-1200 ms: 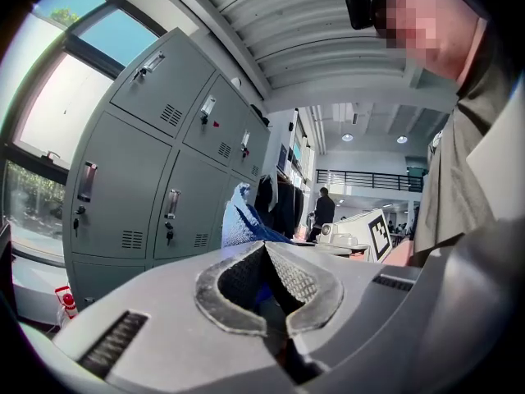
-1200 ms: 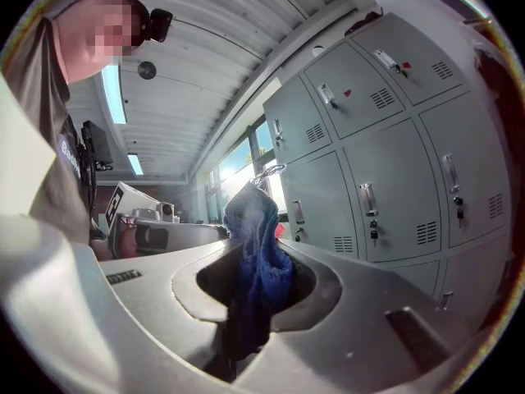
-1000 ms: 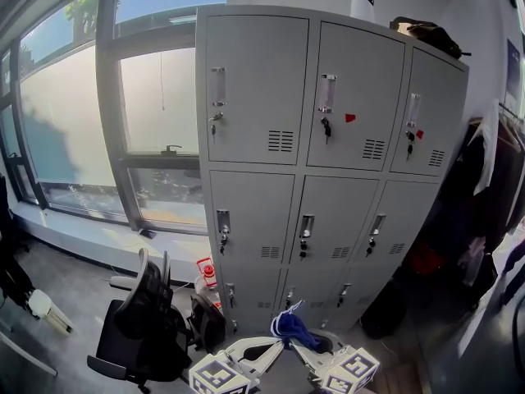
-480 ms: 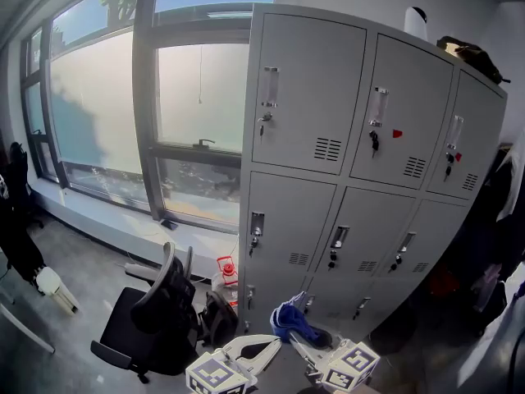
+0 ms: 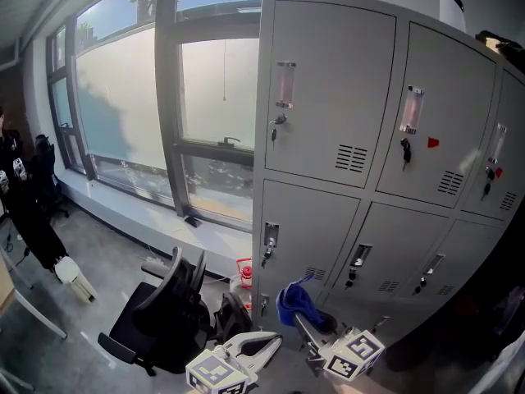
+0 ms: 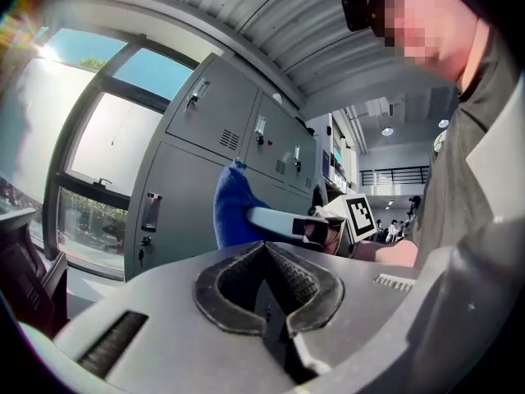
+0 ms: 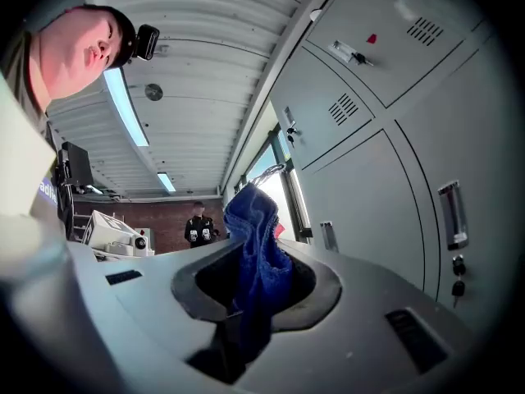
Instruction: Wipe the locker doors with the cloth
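Observation:
The grey lockers fill the right half of the head view, with handles and keys on each door. At the bottom edge, my right gripper is shut on a blue cloth, held in front of the lowest doors and apart from them. In the right gripper view the cloth stands up between the jaws, and the lockers rise to the right. My left gripper sits beside it, lower left. Its pads meet with nothing between them. The cloth also shows ahead in the left gripper view.
A black office chair and a dark bag stand on the floor left of the lockers, with a red-capped bottle by the wall. Large windows run along the left. A person stands at the far left.
The head view has swung left and moved closer, so the lockers look larger and sit further right. Both grippers stay low, the right one still holding the cloth.

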Demonstrator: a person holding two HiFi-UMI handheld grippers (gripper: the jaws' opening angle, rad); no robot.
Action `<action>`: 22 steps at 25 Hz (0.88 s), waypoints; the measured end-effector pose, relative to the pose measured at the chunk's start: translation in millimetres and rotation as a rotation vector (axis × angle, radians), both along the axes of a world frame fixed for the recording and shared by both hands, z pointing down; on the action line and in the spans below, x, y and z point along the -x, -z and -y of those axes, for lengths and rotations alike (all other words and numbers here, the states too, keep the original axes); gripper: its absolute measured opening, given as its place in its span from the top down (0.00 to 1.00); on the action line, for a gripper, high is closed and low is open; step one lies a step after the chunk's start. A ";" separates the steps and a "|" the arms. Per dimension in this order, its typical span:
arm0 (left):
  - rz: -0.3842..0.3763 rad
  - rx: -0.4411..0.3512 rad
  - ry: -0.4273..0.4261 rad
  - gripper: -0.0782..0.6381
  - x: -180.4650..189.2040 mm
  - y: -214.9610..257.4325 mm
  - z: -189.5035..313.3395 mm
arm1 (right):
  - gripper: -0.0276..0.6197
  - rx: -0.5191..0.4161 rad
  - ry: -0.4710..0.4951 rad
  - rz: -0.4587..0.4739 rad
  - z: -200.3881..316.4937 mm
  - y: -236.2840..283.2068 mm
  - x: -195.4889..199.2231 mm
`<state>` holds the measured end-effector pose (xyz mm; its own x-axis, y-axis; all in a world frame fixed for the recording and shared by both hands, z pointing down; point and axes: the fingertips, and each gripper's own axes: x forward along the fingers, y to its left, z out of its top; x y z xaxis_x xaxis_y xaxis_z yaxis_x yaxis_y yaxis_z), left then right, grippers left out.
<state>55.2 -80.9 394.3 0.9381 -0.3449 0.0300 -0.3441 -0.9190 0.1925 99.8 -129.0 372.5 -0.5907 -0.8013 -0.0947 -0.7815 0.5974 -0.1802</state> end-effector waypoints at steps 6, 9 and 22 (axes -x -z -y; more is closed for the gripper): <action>-0.119 -0.125 0.096 0.88 -33.8 25.0 54.6 | 0.84 -0.046 0.027 0.019 43.5 21.4 -43.9; -0.054 -0.103 0.107 0.88 -53.4 28.4 71.3 | 0.84 -0.053 0.024 0.029 61.8 30.0 -71.8; 0.037 -0.071 0.078 0.88 -62.4 25.3 129.4 | 0.84 -0.073 -0.042 0.006 129.1 42.6 -86.3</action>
<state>117.6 -210.3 369.0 0.9072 -0.4191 0.0374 -0.4205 -0.9001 0.1137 186.2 -258.2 330.0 -0.5557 -0.8164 -0.1575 -0.8054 0.5755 -0.1416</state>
